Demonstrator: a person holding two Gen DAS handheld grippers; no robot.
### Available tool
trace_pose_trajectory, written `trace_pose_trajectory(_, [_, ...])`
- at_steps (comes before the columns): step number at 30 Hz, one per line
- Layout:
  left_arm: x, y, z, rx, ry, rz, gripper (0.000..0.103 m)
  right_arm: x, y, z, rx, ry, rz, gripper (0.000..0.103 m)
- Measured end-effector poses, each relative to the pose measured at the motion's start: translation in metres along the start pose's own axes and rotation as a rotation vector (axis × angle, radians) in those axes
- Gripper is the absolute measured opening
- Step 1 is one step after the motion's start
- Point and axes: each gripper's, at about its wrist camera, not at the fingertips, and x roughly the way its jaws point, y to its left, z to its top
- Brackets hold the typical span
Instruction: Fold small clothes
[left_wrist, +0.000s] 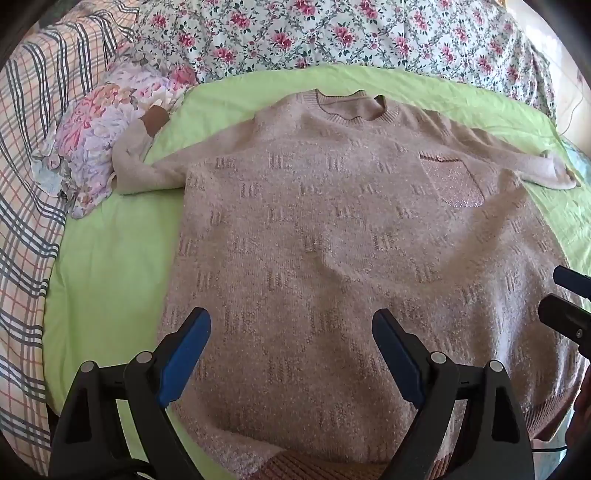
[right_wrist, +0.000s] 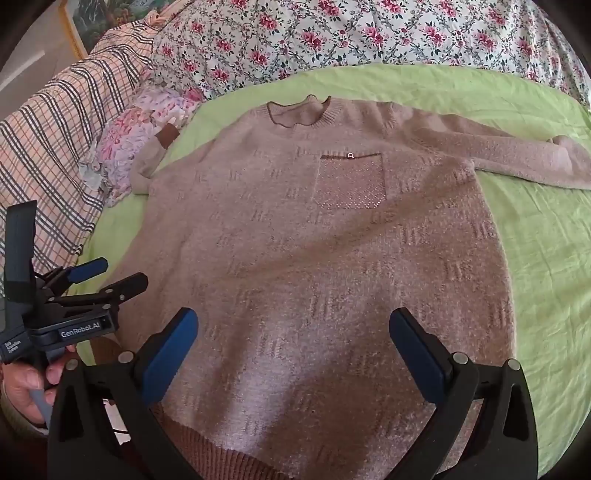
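Note:
A pinkish-beige knit sweater (left_wrist: 332, 236) (right_wrist: 325, 266) lies flat, front up, on a light green sheet (left_wrist: 107, 258) (right_wrist: 543, 266), collar at the far end, both sleeves spread sideways. A sparkly chest pocket (right_wrist: 349, 181) sits below the collar. My left gripper (left_wrist: 291, 332) hovers open above the lower part of the sweater, nothing between its blue pads. My right gripper (right_wrist: 293, 332) hangs open over the lower middle of the sweater, also holding nothing. In the right wrist view the left gripper (right_wrist: 110, 273) shows at the left edge, held by a hand (right_wrist: 26, 384).
A floral quilt (left_wrist: 332, 33) (right_wrist: 369, 37) runs along the far side of the bed. A plaid blanket (left_wrist: 26, 184) (right_wrist: 55, 147) and a crumpled floral garment (left_wrist: 96, 125) (right_wrist: 125, 147) lie at the left, touching the left sleeve. The right gripper's fingers (left_wrist: 565, 306) show at the right edge.

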Motion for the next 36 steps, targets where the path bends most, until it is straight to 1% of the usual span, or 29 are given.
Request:
trace_pose_trajectory(5, [0.0000, -0.0035, 0.0013, 0.002, -0.004, 0.006, 0.090, 0.0023, -0.0017, 0.0007, 0.000, -0.003, 0.008, 0.103])
trace_pose_trajectory(6, [-0.0002, -0.0038, 0.0016, 0.001, -0.004, 0.007, 0.090, 0.0041, -0.0040, 0.0050, -0.008, 0.011, -0.026, 0.103])
trace_pose_trajectory(9, [0.0029, -0.0086, 0.0046, -0.003, -0.005, 0.004, 0.090, 0.0064, -0.0012, 0.0042, -0.003, 0.010, -0.017, 0.103])
trace_pose_trajectory(16, [-0.0003, -0.0088, 0.0080, -0.001, -0.011, -0.002, 0.090, 0.0034, -0.0032, 0.0041, -0.009, -0.009, -0.038, 0.103])
trace_pose_trajectory(20, [0.0029, -0.0047, 0.0065, 0.009, -0.001, -0.018, 0.090, 0.0019, -0.0030, 0.0059, 0.003, -0.001, -0.023, 0.103])
trace_pose_trajectory(23, [0.0027, -0.0055, 0.0069, 0.018, -0.001, -0.017, 0.090, 0.0007, -0.0034, 0.0069, 0.023, 0.013, -0.012, 0.103])
trace_pose_trajectory(27, [0.0016, -0.0067, 0.0060, 0.015, -0.028, -0.023, 0.090, 0.0002, -0.0061, 0.0085, 0.034, 0.034, 0.004, 0.103])
trace_pose_trajectory(30, [0.0015, -0.0082, 0.0058, 0.021, -0.033, -0.017, 0.090, -0.0011, -0.0066, 0.0086, 0.027, 0.010, 0.009, 0.103])
trace_pose_trajectory(33, [0.0017, -0.0088, 0.0065, 0.031, -0.030, -0.002, 0.090, -0.0018, -0.0057, 0.0087, 0.042, 0.014, 0.021, 0.103])
trace_pose_trajectory(36, [0.0017, -0.0091, 0.0065, 0.032, -0.034, 0.002, 0.090, -0.0018, -0.0060, 0.0091, 0.022, 0.000, 0.004, 0.103])
